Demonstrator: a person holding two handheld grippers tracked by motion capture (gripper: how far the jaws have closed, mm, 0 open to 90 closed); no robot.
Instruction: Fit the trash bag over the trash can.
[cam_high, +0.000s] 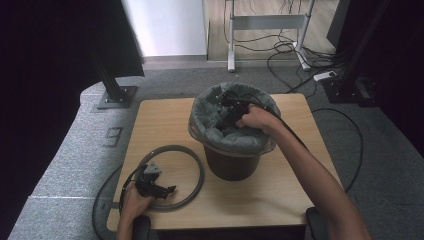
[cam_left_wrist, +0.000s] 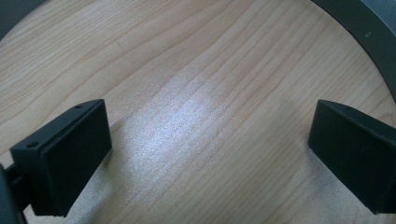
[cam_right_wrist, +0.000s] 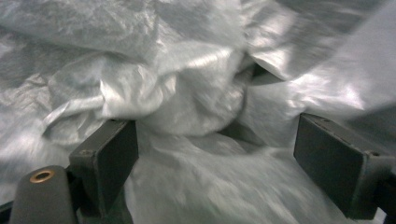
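Both grippers stand with jaws spread and nothing between them. Right gripper (cam_high: 231, 107) is lowered into the mouth of the bin (cam_high: 232, 165), a dark round tapered container standing near the middle of the wooden table (cam_high: 280, 185); its two black block-shaped jaws are wide apart over the bin liner (cam_right_wrist: 187, 93), with crumpled film bulging between them but not pinched. The liner is thin, translucent grey-white plastic, heavily creased and glossy where light catches it; its edge is folded out over the bin's rim and hangs down the outside wall as a loose collar (cam_high: 220, 140). Left gripper (cam_high: 167, 190) rests low at the table's near left corner, jaws open over bare tabletop inside a ring (cam_high: 197, 165). The ring is a flat, smooth, dark grey hoop lying on the table to the left of the bin, just beside it; a curved stretch of it crosses the upper right corner of the left gripper view (cam_left_wrist: 369, 32). The table surface is pale wood-grain laminate with a fine matte texture and a soft reflection. A grey three-cornered plate sits atop the left gripper. No brand, label or legible writing can be made out on any item.
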